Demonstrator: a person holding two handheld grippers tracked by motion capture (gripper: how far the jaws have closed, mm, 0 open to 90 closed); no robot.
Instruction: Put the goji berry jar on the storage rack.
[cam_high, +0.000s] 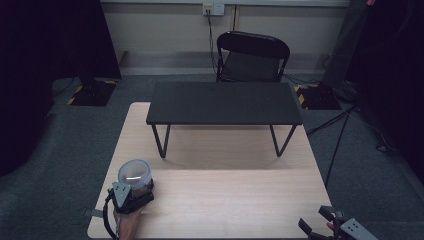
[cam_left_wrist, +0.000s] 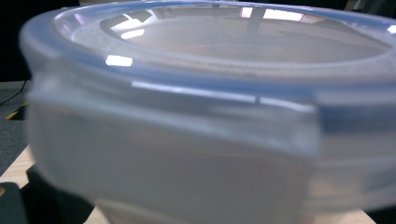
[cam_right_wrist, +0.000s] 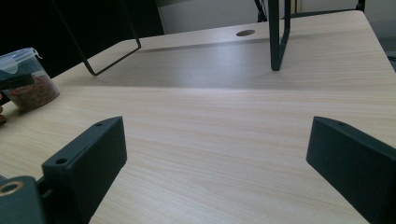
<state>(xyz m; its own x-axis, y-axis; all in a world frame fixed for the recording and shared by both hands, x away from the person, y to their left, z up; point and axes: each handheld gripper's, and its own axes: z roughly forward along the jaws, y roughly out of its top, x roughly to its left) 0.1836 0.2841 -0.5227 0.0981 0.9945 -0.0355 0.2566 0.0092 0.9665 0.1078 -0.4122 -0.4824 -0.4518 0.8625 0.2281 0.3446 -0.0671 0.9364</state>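
The lidded plastic container (cam_high: 135, 175) is held upright, lid upward, between the jaws of the left gripper (cam_high: 131, 195). The right gripper (cam_high: 320, 222) is spread wide over bare table (cam_right_wrist: 224, 121), well apart from it.

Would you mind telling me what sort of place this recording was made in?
Probably an office or lab room set up for recording: a light wooden table on grey carpet, a black folding chair by a wall socket, and dark curtains at the sides.
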